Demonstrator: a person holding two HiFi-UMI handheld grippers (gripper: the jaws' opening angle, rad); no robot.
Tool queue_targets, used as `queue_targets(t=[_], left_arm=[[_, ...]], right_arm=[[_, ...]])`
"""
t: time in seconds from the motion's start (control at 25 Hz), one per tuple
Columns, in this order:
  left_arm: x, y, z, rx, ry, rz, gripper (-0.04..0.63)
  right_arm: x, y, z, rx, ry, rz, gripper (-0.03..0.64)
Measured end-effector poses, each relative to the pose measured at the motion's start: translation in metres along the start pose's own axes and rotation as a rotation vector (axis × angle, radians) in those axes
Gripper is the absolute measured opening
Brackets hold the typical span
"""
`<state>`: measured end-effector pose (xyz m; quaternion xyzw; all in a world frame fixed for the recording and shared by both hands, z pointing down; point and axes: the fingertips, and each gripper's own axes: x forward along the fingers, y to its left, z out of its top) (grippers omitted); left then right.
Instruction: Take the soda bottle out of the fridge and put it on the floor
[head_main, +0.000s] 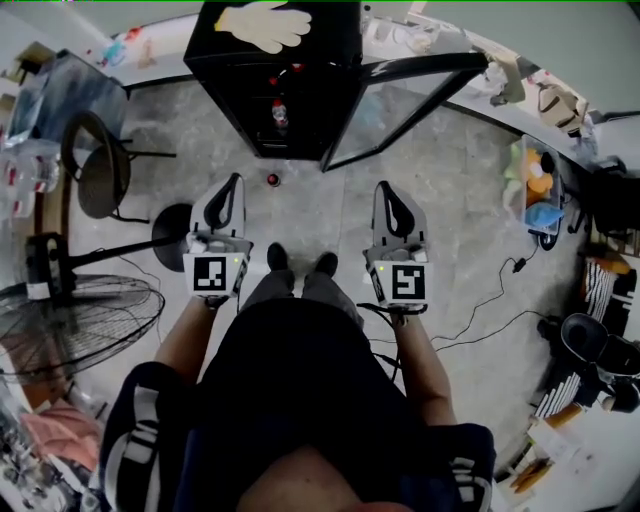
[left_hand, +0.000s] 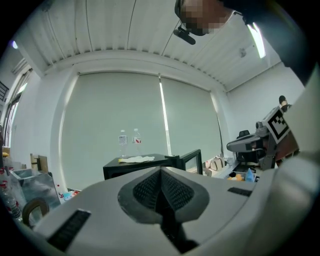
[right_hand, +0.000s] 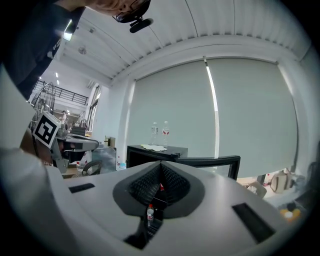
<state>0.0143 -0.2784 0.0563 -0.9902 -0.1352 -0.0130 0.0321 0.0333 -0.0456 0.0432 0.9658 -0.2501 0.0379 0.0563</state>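
The person (head_main: 290, 400) fills the near edge, shoes (head_main: 300, 262) just short of the soda bottle (head_main: 272, 180), which stands upright on the floor (head_main: 440, 220), on the near side of the open fridge (head_main: 270, 60). Left gripper (head_main: 235, 183) and right gripper (head_main: 386, 188) point level, fingers pressed together, both empty. The placing looks done. Risk now: a forward step, or swinging the door (head_main: 410, 100) shut, could clip the narrow bottle and topple it — it seems to stand in both paths.

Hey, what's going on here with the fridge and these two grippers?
A person stands facing a black fridge with its door open, holding the left gripper and right gripper out front, both shut and empty. A red-capped bottle sits on the floor just before the fridge; another bottle is inside.
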Motion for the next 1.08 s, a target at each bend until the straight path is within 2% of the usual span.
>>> queue_targets(t=[0.4, 1.08], left_arm=[[-0.007, -0.010, 0.021, -0.015, -0.029, -0.006, 0.023], [-0.010, -0.007, 0.026, 0.003, -0.032, -0.001, 0.023]], right_arm=[[-0.015, -0.004, 0.014, -0.022, 0.000, -0.029, 0.017], [-0.013, -0.005, 0.010, -0.013, 0.036, -0.033, 0.016]])
